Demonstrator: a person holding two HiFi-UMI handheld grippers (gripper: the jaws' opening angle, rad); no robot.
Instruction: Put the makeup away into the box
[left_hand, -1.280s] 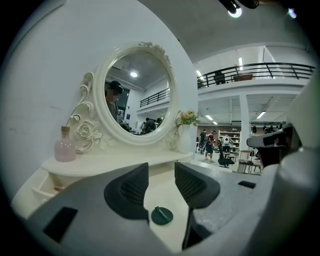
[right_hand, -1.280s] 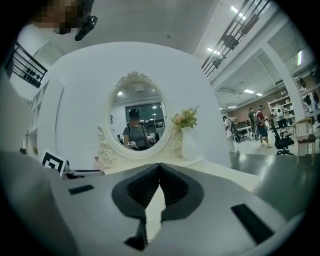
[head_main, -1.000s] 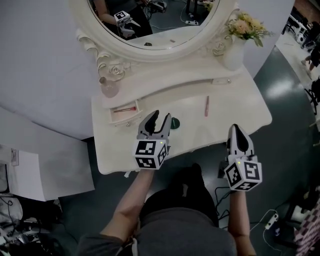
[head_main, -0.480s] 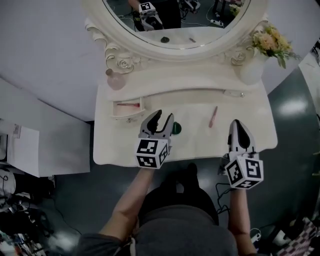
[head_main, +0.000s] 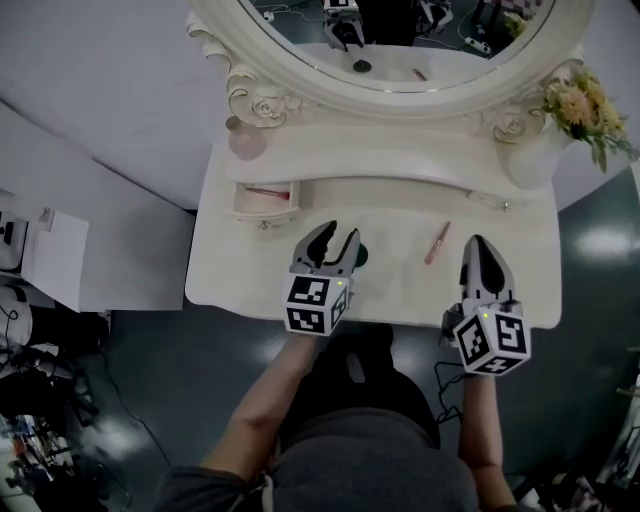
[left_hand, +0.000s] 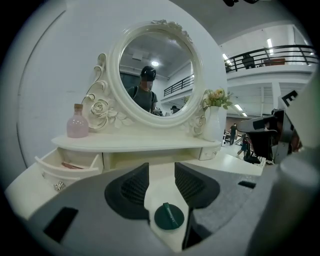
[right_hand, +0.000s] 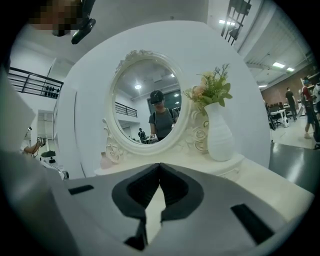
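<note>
The left gripper (head_main: 335, 243) hovers over the white counter (head_main: 400, 290) with its fingers (left_hand: 131, 187) set moderately wide and holding nothing. A small round dark green makeup piece (left_hand: 169, 216) lies flat on the counter. In the left gripper view it sits low between those fingers, nearer the right-hand one, and seems to touch neither. It may be a lid or a compact; the view is too poor to say.

The right gripper (head_main: 478, 245) sits at the counter's near edge with its fingers closed tip to tip and nothing between them.

A slim pink makeup stick (head_main: 437, 243) lies on the counter ahead and just to the left of the right fingers, well to the right of the left fingers.

Ahead and to the left of the left fingers, a small drawer (head_main: 265, 213) stands pulled open, with a thin reddish item (head_main: 268, 192) lying inside it. Beyond the drawer, a pink bottle (head_main: 245, 143) stands on the raised shelf. Far ahead of the right fingers is a white vase of flowers (head_main: 540, 150), beside the oval mirror (head_main: 400, 40).
</note>
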